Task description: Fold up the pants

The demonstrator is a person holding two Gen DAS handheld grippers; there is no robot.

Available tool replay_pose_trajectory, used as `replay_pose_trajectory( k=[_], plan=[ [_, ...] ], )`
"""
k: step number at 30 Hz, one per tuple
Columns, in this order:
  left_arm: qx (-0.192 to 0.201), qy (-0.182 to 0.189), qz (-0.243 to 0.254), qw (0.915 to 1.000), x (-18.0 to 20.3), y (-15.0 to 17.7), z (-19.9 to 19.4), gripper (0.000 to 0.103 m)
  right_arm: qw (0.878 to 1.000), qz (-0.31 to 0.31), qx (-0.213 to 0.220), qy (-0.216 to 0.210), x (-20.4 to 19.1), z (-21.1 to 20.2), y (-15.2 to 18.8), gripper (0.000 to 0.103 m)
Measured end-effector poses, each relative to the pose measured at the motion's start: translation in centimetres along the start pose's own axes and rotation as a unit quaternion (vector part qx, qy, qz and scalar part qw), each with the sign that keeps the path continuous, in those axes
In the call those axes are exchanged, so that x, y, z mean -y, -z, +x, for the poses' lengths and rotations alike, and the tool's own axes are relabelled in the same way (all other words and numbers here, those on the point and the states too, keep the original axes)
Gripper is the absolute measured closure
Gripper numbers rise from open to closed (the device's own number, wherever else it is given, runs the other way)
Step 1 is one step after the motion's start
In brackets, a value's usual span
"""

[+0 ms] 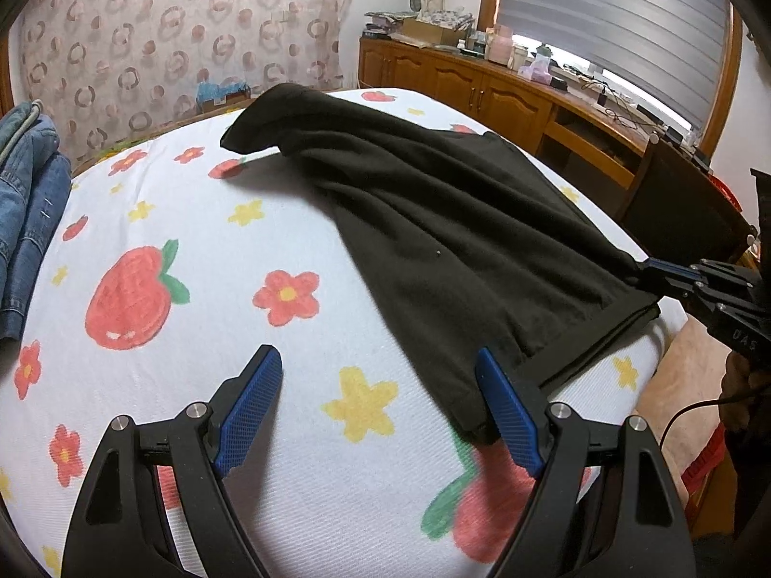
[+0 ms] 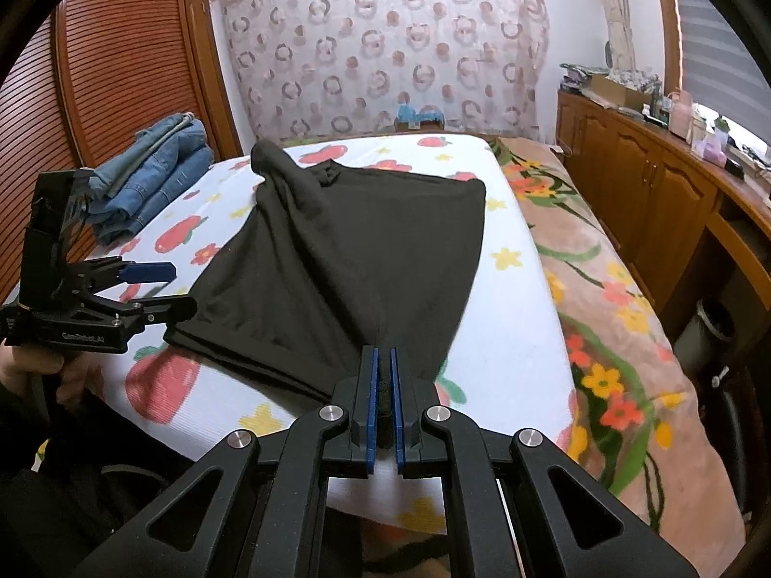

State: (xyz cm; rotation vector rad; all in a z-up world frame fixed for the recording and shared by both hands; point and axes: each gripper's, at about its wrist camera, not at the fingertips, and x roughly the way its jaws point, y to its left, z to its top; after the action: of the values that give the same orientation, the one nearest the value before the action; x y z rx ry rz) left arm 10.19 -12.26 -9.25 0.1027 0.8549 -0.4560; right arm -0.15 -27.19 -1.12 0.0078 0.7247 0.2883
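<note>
Pinching the near right corner of the black pants (image 2: 356,260), the right gripper (image 2: 383,371) has its blue pads pressed together on a tuft of cloth, while the left gripper (image 1: 378,402) hangs spread wide and empty just above the near left hem corner. To do this step well, I judge the left gripper should come down on that corner and close on all layers at once, so both near corners can lift together and travel evenly toward the far end; pulling one side alone would skew the fold. The pants lie on the bed (image 1: 202,337), on a white sheet printed with strawberries and flowers, spreading wide at the near edge and narrowing toward a bunched, slightly raised far end. The fabric looks soft, matte and loosely rippled. Folded jeans (image 2: 154,178) sit on the far left of the bed.
</note>
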Motion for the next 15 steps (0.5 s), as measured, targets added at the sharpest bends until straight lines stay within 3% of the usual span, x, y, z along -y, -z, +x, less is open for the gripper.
replay_pose_trajectory(
  k=[6,8,10,15],
  plan=[
    [0.005,0.002,-0.004,1.0000,-0.1,-0.1,-0.2,0.019,1.000,-0.006,0.009,0.004,0.0,-0.8,-0.9,0.093],
    [0.012,0.001,-0.006,0.9999,-0.3,-0.3,-0.6,0.019,1.000,-0.012,0.020,0.006,-0.1,-1.3,-1.6,0.088],
    [0.021,-0.001,-0.009,0.9997,-0.5,-0.6,-1.1,0.019,0.999,-0.017,0.026,0.007,-0.2,-1.3,-2.5,0.076],
    [0.039,-0.009,-0.016,0.9991,-1.7,-1.3,-2.3,0.019,0.999,-0.030,0.041,-0.001,-0.7,-0.8,-5.2,0.074]
  ],
)
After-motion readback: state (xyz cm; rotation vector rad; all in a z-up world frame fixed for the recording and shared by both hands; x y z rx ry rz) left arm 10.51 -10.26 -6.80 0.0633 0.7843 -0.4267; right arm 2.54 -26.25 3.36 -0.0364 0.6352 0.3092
